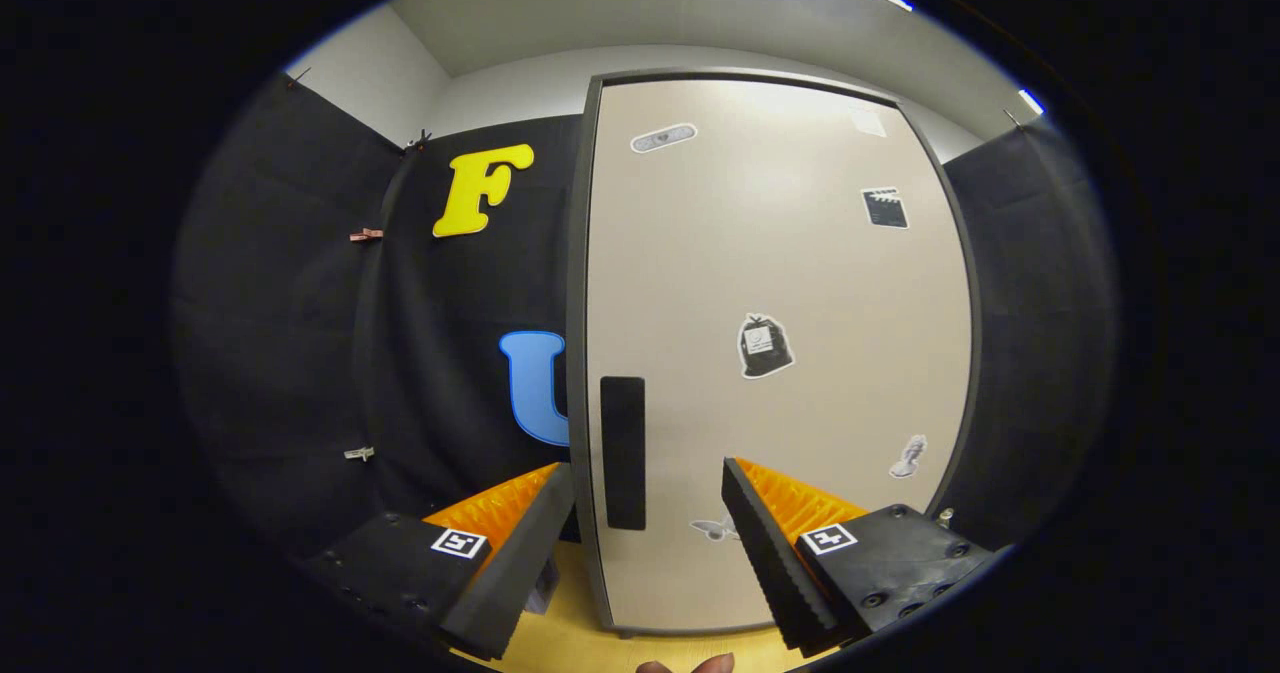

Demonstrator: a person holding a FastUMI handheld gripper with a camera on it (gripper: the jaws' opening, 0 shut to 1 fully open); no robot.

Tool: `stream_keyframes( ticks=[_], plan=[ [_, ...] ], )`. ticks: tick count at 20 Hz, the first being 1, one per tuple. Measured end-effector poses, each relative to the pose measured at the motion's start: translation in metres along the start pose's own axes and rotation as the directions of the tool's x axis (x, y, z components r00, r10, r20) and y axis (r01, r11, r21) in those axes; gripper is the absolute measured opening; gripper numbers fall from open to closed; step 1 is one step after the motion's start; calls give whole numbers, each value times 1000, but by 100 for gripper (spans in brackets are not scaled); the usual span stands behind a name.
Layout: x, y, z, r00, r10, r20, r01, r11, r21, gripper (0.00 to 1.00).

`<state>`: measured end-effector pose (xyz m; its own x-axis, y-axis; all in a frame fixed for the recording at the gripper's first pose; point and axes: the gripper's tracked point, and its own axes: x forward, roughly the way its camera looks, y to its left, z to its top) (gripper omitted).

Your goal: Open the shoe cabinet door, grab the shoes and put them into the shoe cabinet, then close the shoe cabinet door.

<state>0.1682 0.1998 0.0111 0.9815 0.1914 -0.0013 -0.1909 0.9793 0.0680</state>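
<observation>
Shoe cabinet door [770, 353] is closed; your hand-held gripper [648, 528] gapes wide, holding nothing, near its dark handle [622, 451]. Opening, loading and closing all remain.

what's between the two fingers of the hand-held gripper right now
In the gripper view, the open hand-held gripper frames the closed cabinet door's dark handle, just beyond the fingers; nothing is gripped.

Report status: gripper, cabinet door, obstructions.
Gripper open, fingers either side of the black handle. Shoe cabinet door shut, not yet gripped. Nothing between fingers and handle.
</observation>
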Motion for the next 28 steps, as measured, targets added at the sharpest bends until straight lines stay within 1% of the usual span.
stream_keyframes(
  ticks=[4, 9, 10, 11, 12, 14, 16, 17, 18, 20, 24, 28],
  plan=[
    [38, 5, -8, 1000, -25, -3, 25, 1000, -14, 98],
    [66, 16, -17, 999, -35, -22, 34, 998, -44, 97],
    [71, 14, -18, 999, -50, -19, 49, 997, -55, 94],
    [70, 12, -18, 996, -83, -23, 81, 994, -69, 88],
    [73, 11, -18, 995, -98, -1, 97, 992, -80, 76],
    [74, 6, -17, 990, -143, 16, 144, 984, -106, 64],
    [74, 8, -17, 991, -132, 16, 133, 988, -77, 44],
    [71, 7, -17, 992, -126, 7, 126, 991, -39, 44],
    [73, 7, -17, 993, -117, -3, 117, 993, -5, 36],
    [72, 9, -17, 996, -91, -16, 91, 996, 6, 23],
    [58, 13, -14, 999, -32, -38, 33, 999, 18, 23],
    [24, 18, -3, 1000, 13, -28, -13, 1000, 25, 23]
  ],
)
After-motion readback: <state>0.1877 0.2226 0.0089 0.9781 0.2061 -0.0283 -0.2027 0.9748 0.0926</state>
